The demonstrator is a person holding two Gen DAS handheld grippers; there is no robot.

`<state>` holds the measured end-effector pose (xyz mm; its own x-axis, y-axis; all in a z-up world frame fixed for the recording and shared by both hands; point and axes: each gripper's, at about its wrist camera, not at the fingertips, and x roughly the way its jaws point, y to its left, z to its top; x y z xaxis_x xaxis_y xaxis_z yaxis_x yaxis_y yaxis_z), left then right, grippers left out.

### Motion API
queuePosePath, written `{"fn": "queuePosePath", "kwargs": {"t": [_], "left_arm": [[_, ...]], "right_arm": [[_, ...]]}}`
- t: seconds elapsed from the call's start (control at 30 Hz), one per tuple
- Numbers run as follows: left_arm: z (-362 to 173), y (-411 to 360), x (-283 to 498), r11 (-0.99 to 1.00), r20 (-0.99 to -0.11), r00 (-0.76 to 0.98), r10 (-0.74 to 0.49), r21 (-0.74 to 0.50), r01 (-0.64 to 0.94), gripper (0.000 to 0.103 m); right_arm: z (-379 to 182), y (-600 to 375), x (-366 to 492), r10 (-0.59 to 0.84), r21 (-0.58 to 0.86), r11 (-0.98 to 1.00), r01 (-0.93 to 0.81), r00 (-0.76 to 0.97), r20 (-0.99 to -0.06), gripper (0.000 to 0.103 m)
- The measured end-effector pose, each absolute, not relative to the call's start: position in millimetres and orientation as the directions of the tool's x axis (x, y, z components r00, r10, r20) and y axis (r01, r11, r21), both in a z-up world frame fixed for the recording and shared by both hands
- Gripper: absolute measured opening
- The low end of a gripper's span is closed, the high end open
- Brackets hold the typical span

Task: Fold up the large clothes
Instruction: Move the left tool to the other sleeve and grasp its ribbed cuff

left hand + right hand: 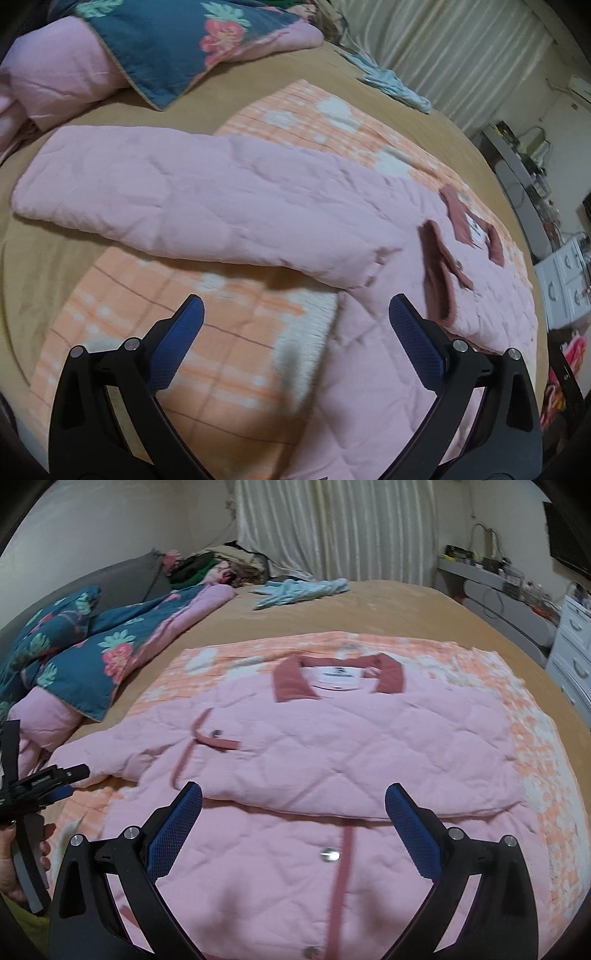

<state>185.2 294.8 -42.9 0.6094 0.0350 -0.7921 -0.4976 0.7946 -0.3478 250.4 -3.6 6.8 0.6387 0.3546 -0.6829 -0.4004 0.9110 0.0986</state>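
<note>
Two sleeves tell how far this garment has got: the pale pink quilted jacket with a dusty-rose collar (332,746) lies front-up on an orange-and-white patterned blanket (532,738) spread over the tan bed cover (388,609), and one sleeve (369,768) is already laid across the chest, while the other sleeve (177,195) stretches straight out to the side, part of it reaching off the blanket onto the tan cover. The left gripper (295,317) hovers above the blanket just beside that outstretched sleeve, its blue-padded jaws spread wide and holding nothing. The right gripper (293,805) hangs over the jacket's lower front near the rose-coloured button placket (343,856), likewise wide open and empty. The padded fabric looks soft, puffy and fairly light for its size, so it should drape and slump rather than hold a crease, and a thick layer may spring back once released. A pinch on a single padded layer could slip; the firmer places to take hold appear to be the cuff end of the free sleeve, the shoulder seam, and the hem corners. The metal snaps (328,854) seem best avoided between the pads.
</note>
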Motion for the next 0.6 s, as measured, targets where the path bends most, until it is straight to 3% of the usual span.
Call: {"fn": "queuePosePath", "kwargs": {"t": [0.6], "left_arm": [[-65.5, 364.8, 157.1, 0.666, -0.796, 0.596, 0.106, -0.388, -0.637, 0.094]], "right_arm": [[8.2, 116.0, 245.5, 0.431, 0.031, 0.819, -0.573, 0.580, -0.691, 0.099]]}}
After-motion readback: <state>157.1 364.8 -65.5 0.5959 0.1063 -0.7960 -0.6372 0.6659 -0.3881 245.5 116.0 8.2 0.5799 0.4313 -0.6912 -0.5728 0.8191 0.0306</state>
